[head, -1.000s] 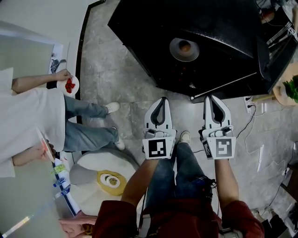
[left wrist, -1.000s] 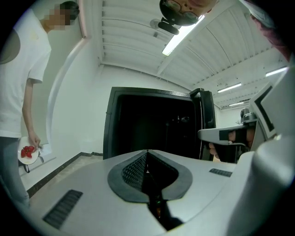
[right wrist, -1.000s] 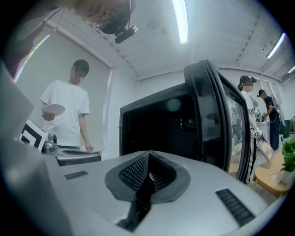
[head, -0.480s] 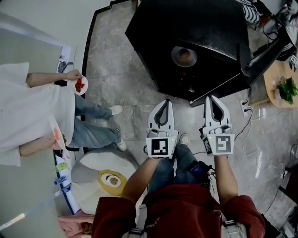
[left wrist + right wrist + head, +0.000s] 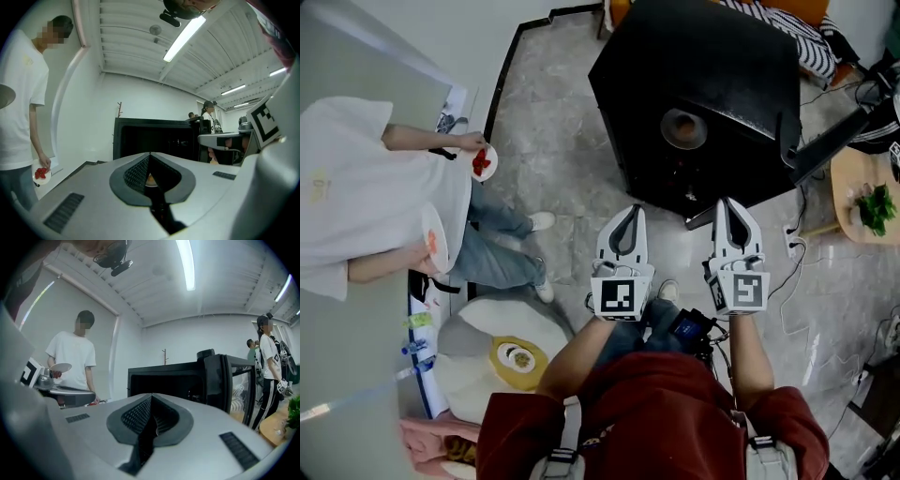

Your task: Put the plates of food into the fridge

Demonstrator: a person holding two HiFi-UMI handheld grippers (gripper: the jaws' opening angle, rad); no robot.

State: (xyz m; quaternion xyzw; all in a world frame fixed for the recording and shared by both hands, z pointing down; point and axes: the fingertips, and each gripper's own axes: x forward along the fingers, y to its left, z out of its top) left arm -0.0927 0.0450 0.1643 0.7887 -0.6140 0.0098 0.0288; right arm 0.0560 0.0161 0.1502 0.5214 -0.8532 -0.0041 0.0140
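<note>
Black fridge (image 5: 703,103) shifted right; left claw (image 5: 629,210), right claw (image 5: 727,202) both shut, empty; bystander's plate (image 5: 484,163) unfetched.

Floor (image 5: 553,187): grey marble-look tiles, black skirting (image 5: 504,70) along edge. Wall (image 5: 150,98): plain white. Ceiling (image 5: 136,51): white ribbed panels w/ strip light (image 5: 185,33). Furn.: round wooden table (image 5: 844,187), right side, w/ potted plant (image 5: 874,206).

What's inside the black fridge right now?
One plate with something orange-brown on it sits inside the open fridge. The rest of the interior is too dark to tell whether anything else is in there.
</note>
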